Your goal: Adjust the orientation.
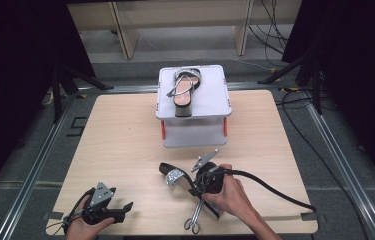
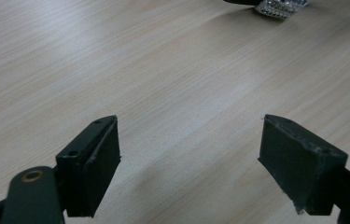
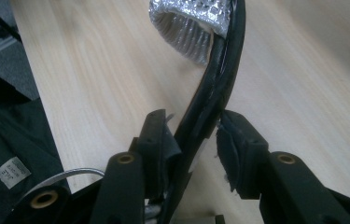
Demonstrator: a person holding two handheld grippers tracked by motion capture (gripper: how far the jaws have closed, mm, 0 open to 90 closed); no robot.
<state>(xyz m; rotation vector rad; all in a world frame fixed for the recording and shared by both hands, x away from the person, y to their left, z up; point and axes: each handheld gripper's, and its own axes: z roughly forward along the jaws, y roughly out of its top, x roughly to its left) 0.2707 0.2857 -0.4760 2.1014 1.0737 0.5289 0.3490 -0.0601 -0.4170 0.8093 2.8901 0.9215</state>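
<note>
Starting at the left: leave the left gripper (image 1: 125, 210) parked low over the bare table (image 1: 125, 140) near the front corner, tongs wide apart with nothing between them (image 2: 189, 140). No need for it yet; keep it ready to steady things later.

Moving toward the middle: find the black sandal (image 1: 177, 177) on the tabletop near the front edge, glittery band up and pointing left, silver strap loops (image 1: 193, 222) trailing toward the person. Behind it, see the matching sandal (image 1: 185, 90) lying on top of the white stand (image 1: 210, 100), set toward the left and leaving bare room to its right.

Further right: note the right gripper (image 1: 202, 187) clamped narrow on the sandal's sole, pads pinching its thin edge just behind the glitter band (image 3: 193, 135).

Probably the pick-up for placing beside its twin. Check that both pads sit squarely on the sole (image 3: 219, 70) before lifting, since a thin, curved edge tends to twist out. Lift straight and slowly, letting the loose loops clear the table. Carry high enough to pass the stand's rim, then lower flat onto the free right side, heel toward the person, without nudging the sandal already there.
</note>
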